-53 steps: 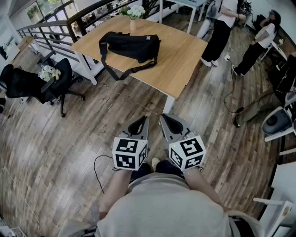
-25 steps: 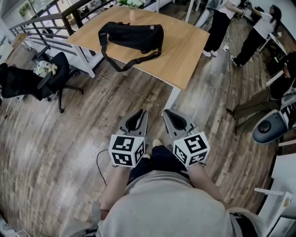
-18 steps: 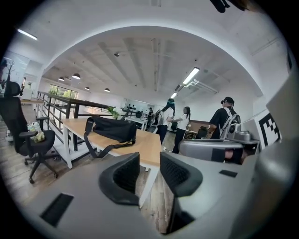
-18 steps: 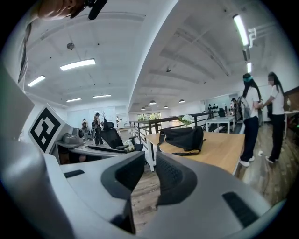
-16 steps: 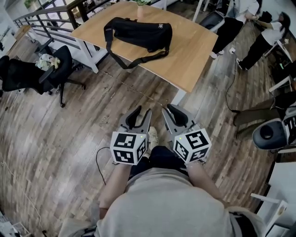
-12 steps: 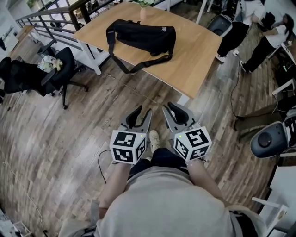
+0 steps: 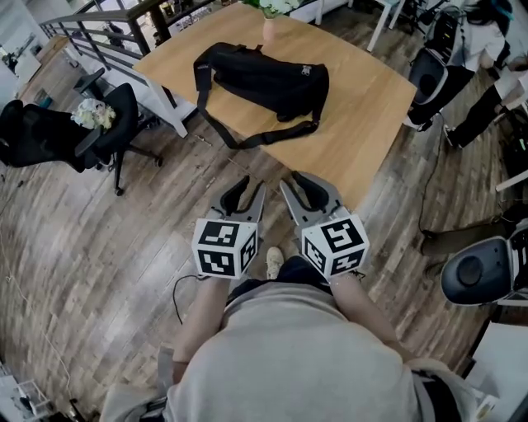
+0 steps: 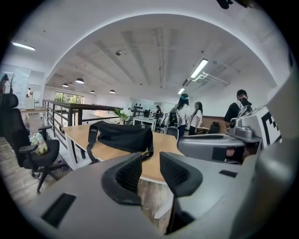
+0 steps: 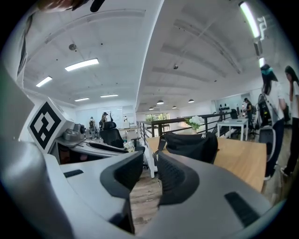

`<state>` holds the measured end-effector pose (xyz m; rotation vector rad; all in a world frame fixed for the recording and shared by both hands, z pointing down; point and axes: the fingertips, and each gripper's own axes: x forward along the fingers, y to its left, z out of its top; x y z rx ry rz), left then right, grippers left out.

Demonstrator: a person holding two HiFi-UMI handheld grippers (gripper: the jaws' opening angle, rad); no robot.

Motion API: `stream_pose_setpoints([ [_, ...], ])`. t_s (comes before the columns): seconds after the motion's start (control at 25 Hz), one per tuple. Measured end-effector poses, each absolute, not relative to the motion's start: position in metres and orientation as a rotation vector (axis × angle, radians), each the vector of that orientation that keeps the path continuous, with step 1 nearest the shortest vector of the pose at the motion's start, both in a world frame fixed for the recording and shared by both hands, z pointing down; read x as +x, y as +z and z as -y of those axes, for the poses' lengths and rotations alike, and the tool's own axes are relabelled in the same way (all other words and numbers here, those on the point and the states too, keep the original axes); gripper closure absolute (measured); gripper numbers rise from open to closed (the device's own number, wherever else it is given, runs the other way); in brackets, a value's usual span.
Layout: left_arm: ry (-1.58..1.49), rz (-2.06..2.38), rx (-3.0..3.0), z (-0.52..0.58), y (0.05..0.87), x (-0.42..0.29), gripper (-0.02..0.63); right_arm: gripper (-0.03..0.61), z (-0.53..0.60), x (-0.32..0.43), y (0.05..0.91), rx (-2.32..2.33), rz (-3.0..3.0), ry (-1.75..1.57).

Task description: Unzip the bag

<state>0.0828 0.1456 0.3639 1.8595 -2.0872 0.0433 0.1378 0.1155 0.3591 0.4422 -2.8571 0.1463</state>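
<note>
A black bag [image 7: 266,76] lies zipped on the wooden table [image 7: 363,124], and its strap [image 7: 227,133] hangs over the near edge. Both grippers are held side by side in front of the person, short of the table and pointing toward it. The left gripper [image 7: 245,194] is open and its jaws have just been opening, with nothing between them. The right gripper [image 7: 304,185] is open too, its jaws have just been opening, and they are empty. In the left gripper view the bag [image 8: 124,136] shows beyond the left gripper [image 8: 150,161]. In the right gripper view the bag [image 9: 191,144] shows past the right gripper [image 9: 150,162].
A vase of flowers [image 7: 272,18] stands at the table's far edge. A black office chair [image 7: 78,136] and a railing [image 7: 87,33] are at the left. People [image 7: 487,49] stand at the far right, near a round grey device [image 7: 474,278]. A cable [image 7: 177,290] lies on the wooden floor.
The person has walked toward the table, so the bag and table sit nearer the grippers. Both grippers' jaws have gone from shut to open.
</note>
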Motion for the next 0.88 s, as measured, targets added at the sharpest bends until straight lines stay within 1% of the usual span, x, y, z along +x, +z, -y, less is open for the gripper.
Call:
stream_pose_setpoints([
  [0.16,0.035,2.131,1.817,-0.112,0.366,0.065,0.485,0.466,-0.078,0.131,0.36,0.435,2.853,0.151],
  [0.32,0.053,2.138,1.79,-0.085,0.37,0.058,0.486,0.466,-0.052,0.126,0.37,0.417,2.841,0.226],
  [0.48,0.042,2.153,1.756,-0.073,0.372,0.049,0.486,0.466,-0.039,0.117,0.378,0.375,2.837,0.327],
  [0.88,0.014,2.144,1.726,-0.043,0.377,0.02,0.486,0.463,-0.004,0.101,0.383,0.408,2.836,0.377],
])
